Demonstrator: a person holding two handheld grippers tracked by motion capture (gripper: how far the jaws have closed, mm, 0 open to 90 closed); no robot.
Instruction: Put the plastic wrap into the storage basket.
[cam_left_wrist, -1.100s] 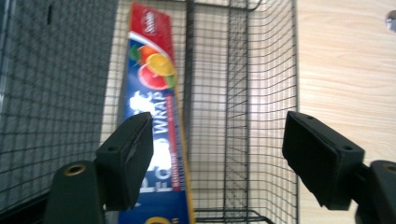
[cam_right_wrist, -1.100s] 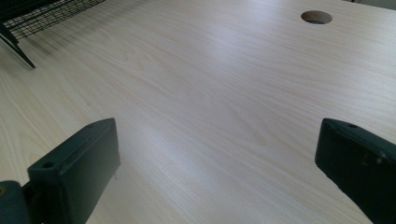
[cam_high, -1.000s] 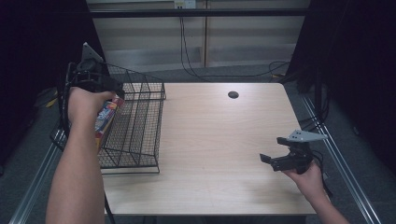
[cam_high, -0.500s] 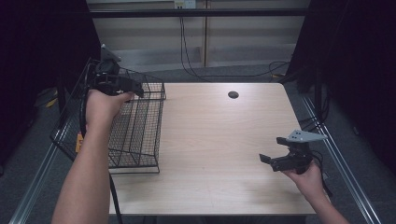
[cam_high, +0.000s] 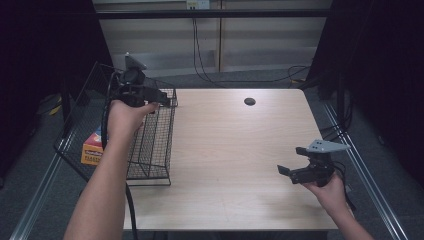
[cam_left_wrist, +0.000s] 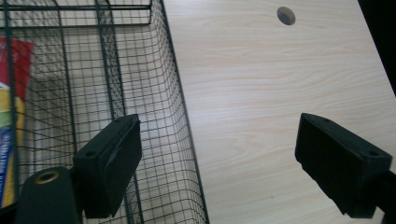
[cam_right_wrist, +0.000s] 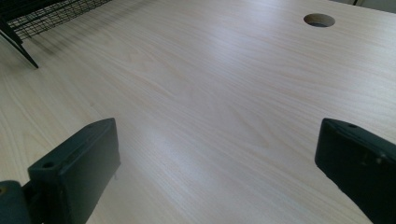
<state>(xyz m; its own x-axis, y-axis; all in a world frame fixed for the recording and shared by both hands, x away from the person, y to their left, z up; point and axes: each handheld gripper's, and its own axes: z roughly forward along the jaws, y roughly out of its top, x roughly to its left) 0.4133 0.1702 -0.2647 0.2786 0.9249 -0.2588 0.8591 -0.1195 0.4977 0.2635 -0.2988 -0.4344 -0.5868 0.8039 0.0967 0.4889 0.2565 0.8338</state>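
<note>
Right now my left tool (cam_high: 162, 97) hangs over the far right rim of the wire basket (cam_high: 150, 150), which stands along the left edge of the counter (cam_high: 235, 150). Its jaws have just been opening and stand wide apart with nothing between them; in the left gripper view one jaw sits over the basket's mesh and the other over bare wood. The colourful box (cam_high: 93, 149) lies low inside the basket against its left wall, well apart from that tool, and in the left gripper view I see its red and yellow edge (cam_left_wrist: 11, 116) through the wires. My right tool (cam_high: 292, 170) hovers near the right edge of the counter, closer to the near corner, jaws spread wide over bare wood and holding nothing. A round hole (cam_high: 249, 101) sits near the far edge of the counter.
</note>
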